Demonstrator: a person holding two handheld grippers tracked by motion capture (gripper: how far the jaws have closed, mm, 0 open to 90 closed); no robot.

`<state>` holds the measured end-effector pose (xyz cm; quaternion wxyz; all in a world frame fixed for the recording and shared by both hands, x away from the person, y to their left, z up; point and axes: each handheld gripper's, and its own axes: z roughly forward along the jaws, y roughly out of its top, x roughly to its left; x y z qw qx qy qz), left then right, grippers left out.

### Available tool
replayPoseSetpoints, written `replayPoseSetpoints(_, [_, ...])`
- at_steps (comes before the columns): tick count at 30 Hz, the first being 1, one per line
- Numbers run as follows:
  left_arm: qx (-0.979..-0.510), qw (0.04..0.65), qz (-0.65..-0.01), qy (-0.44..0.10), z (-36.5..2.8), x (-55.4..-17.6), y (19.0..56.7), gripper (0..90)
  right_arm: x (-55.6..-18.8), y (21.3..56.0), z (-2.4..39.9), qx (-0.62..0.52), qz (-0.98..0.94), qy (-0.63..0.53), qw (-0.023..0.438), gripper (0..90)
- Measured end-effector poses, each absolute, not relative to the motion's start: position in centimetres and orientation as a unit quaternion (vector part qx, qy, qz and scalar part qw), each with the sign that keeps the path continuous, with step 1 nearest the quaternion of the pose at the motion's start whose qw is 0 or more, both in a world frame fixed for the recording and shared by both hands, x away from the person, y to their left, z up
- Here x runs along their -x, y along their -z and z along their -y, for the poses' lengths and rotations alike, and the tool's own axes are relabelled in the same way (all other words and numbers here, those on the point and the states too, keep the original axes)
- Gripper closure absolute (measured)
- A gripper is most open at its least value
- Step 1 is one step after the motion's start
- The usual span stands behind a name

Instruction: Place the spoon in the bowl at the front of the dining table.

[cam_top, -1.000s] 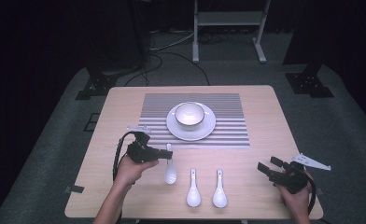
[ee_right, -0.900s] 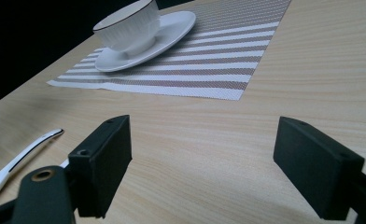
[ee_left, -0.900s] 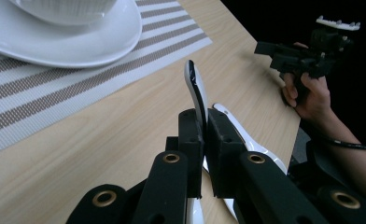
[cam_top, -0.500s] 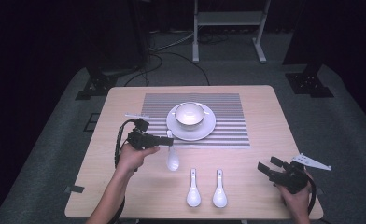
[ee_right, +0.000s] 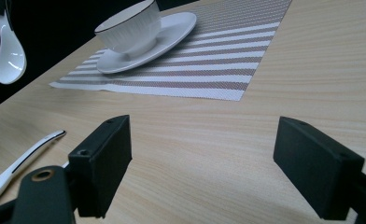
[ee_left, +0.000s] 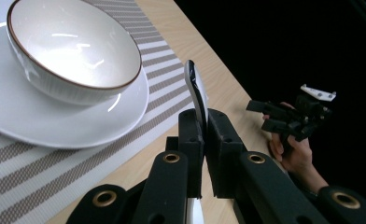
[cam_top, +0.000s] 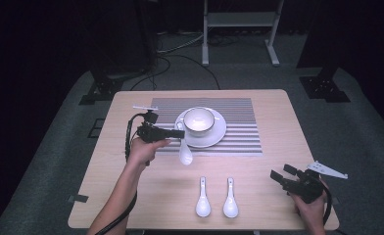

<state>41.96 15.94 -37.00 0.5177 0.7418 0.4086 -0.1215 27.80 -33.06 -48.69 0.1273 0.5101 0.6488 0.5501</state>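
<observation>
Beyond the striped mat [cam_top: 239, 125], we find the left gripper [cam_top: 178, 133] clamped on a spoon [cam_top: 185, 152] beside the bowl [cam_top: 199, 120], presumably bound there next; right gripper [cam_top: 282, 176] open.

The right gripper [ee_right: 202, 175] hovered low over the wooden worktop [ee_right: 218, 140] with its black fingers [ee_right: 102, 163] spread wide apart, nothing between them. Beyond lay a striped placemat [ee_right: 195, 60] carrying a white bowl [ee_right: 127, 30] on a saucer [ee_right: 172, 28]. One white spoon [ee_right: 8, 51] hung upper left; another spoon [ee_right: 20, 161] lay on the worktop lower left.
</observation>
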Motion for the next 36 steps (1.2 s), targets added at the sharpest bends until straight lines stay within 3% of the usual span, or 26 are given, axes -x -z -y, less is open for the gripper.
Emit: replayPoseSetpoints(36, [-0.706, 0.53, -0.453, 0.127, -14.6, -48.5, 36.5, 84.8, -27.8, 48.7, 33.2, -0.509, -0.647, -0.554, 0.125, 18.3])
